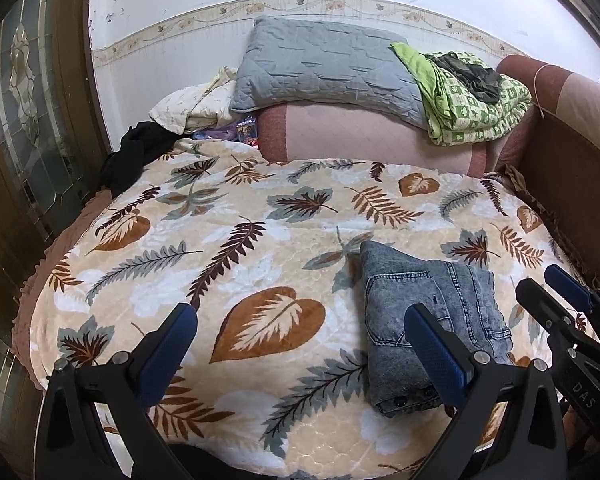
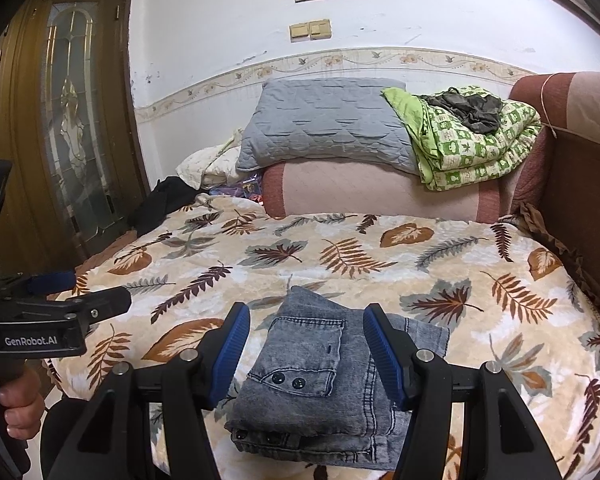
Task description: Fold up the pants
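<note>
The grey denim pants [image 1: 416, 316] lie folded in a compact stack on the leaf-print blanket [image 1: 236, 240], near the front right of the bed. My left gripper [image 1: 300, 320] is open and empty, above the blanket, with its right finger over the pants' near edge. In the right wrist view the pants [image 2: 320, 376] lie right in front, back pocket and two buttons up. My right gripper [image 2: 306, 324] is open and empty, its jaws standing either side of the stack above it. The left gripper [image 2: 60, 292] shows at the left edge, the right gripper [image 1: 556, 284] at the right edge.
A pink bolster [image 1: 372, 136] lies across the back of the bed with a grey pillow [image 1: 324, 64] and a green folded quilt [image 1: 476, 96] on it. Black cloth [image 1: 140, 152] and pale bedding [image 1: 196, 104] sit at the back left. A wooden door [image 1: 28, 120] stands left, a brown headboard [image 1: 572, 152] right.
</note>
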Available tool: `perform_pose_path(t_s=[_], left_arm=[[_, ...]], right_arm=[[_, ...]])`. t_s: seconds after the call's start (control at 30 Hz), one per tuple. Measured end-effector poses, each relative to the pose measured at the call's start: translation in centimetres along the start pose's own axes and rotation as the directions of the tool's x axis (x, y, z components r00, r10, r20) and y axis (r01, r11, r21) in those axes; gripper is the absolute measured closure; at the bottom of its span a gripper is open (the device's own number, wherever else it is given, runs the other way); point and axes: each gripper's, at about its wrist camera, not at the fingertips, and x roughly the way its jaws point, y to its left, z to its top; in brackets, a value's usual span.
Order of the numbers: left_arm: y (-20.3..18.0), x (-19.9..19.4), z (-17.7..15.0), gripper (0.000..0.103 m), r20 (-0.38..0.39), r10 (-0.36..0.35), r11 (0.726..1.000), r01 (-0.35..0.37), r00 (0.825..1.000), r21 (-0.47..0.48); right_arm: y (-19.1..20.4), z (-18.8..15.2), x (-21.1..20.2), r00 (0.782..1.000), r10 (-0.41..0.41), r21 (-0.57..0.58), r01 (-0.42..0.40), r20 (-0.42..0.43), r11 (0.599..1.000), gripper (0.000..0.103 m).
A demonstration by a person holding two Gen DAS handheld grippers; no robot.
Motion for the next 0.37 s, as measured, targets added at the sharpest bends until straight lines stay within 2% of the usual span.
perform_pose_path(t_s=[0.37], left_arm=[[-0.3, 0.3, 0.1, 0.000, 0.005, -0.016, 1.000, 0.016, 1.000, -0.007]], right_arm=[[-0.2, -0.2, 1.3, 1.000, 0.006, 0.013, -0.006, -0.014, 1.000, 0.040]])
